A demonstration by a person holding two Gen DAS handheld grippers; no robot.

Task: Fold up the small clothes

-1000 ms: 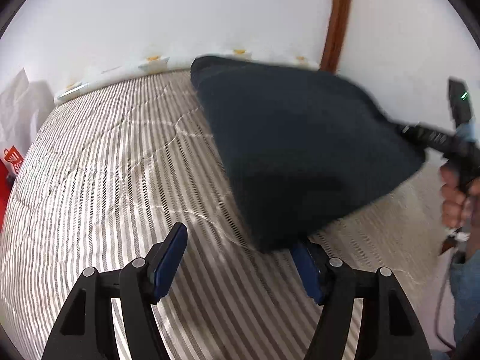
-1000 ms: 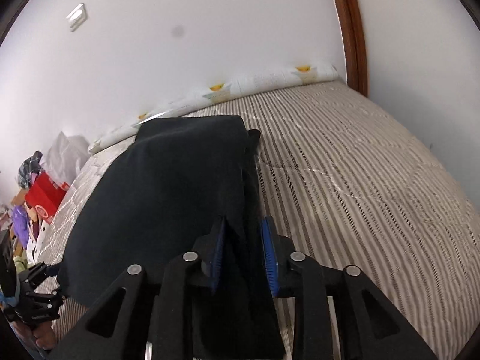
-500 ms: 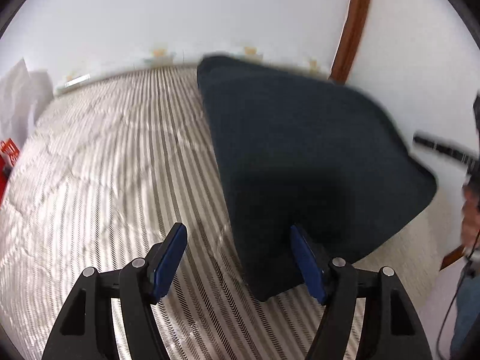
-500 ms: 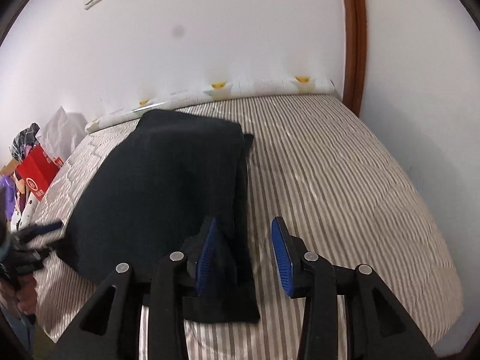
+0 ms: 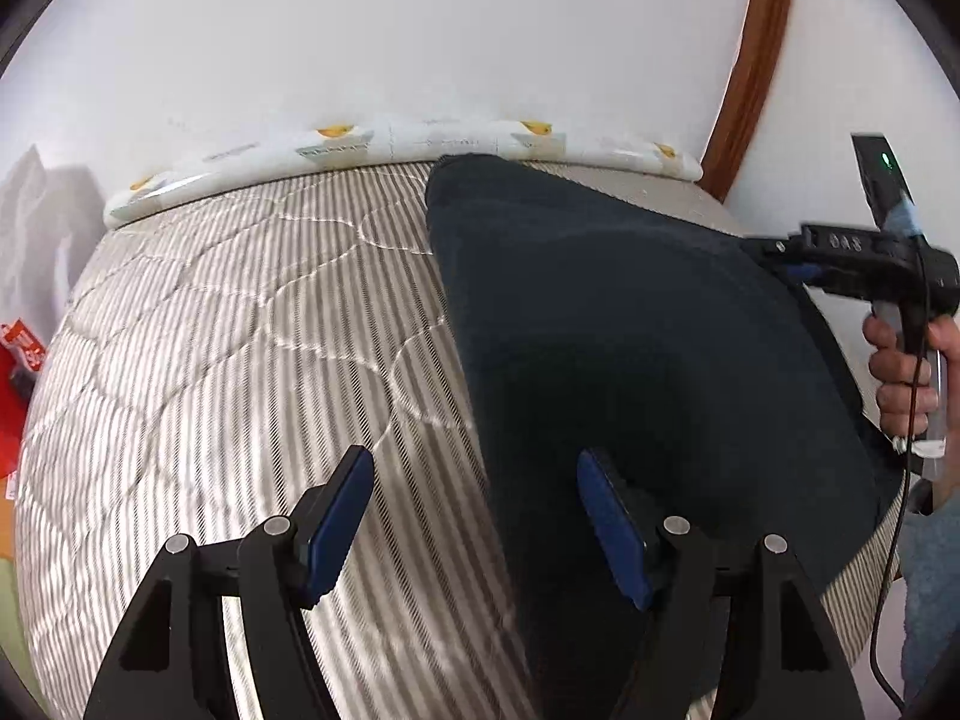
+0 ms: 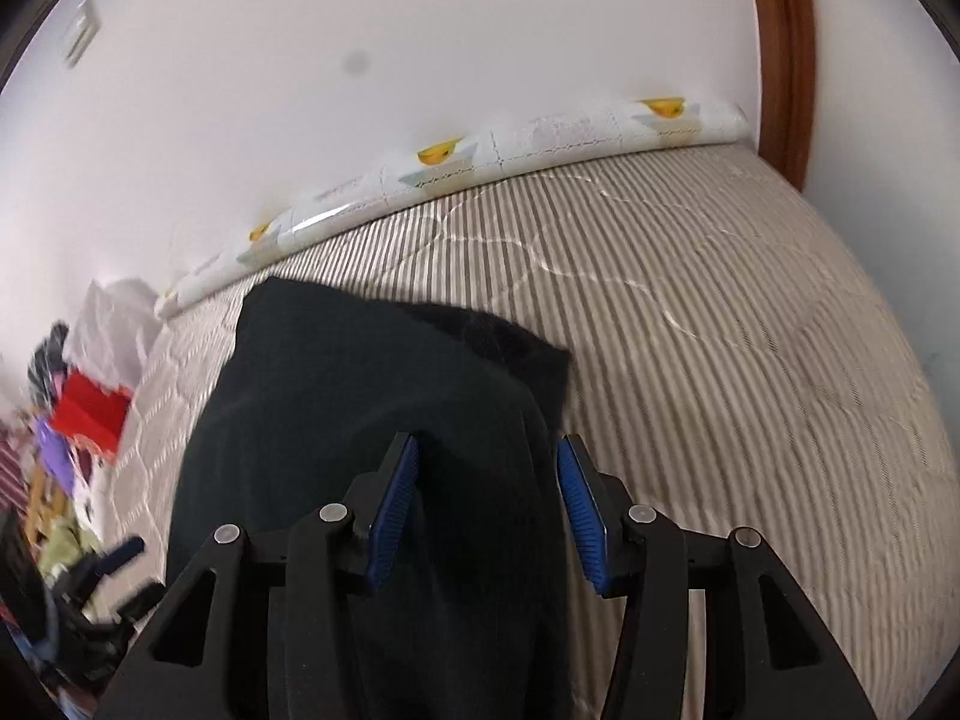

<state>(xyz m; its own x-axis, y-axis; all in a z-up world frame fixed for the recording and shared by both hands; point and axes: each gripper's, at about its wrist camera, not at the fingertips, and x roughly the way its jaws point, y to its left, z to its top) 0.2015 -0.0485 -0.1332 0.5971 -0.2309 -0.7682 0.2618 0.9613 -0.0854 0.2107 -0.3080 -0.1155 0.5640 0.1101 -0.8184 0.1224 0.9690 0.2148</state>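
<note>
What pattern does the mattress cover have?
Thin grey and white stripes with wavy quilting lines on the mattress cover; clearest in the left wrist view.

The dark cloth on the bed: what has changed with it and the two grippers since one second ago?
The right gripper has let go of the dark cloth: its jaws, earlier pinched on a fold, are opening, with the cloth lying loose between them. The left gripper stays open over the cloth's edge. The cloth remains flat on the striped bed.

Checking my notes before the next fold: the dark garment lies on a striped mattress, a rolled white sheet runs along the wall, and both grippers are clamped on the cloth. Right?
Not quite: neither clamps. The left gripper stands open; the right gripper is opening, pads clear of the dark garment, per both wrist views. Striped mattress and rolled white sheet are right.
</note>
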